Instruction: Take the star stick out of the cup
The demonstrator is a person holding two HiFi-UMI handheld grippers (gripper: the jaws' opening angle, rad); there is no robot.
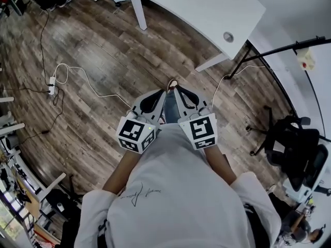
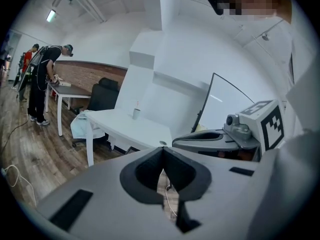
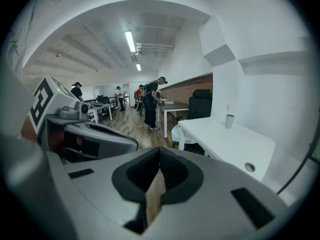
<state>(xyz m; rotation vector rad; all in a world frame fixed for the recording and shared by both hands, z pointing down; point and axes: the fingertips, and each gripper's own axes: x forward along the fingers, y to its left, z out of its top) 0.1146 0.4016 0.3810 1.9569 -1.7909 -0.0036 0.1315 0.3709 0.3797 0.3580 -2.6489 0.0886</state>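
A small grey cup (image 2: pixel 136 113) with a thin stick (image 2: pixel 137 105) standing in it sits on the far end of a white table (image 2: pixel 131 128). In the right gripper view the same cup (image 3: pixel 229 120) and its stick (image 3: pixel 228 108) are just as distant. The stick's top is too small to make out. Both grippers are held close together in front of the person's chest, above the wooden floor and well short of the table. My left gripper (image 1: pixel 163 93) (image 2: pixel 162 151) is shut with nothing between its jaws. My right gripper (image 1: pixel 177 89) (image 3: pixel 160 151) is shut too, and empty.
The white table (image 1: pixel 207 9) stands ahead over the wood floor. A black stand (image 1: pixel 279 50) and a black office chair (image 1: pixel 295 143) are at the right. A power strip with cables (image 1: pixel 51 84) lies on the floor at the left. People work at desks farther off (image 3: pixel 150 101).
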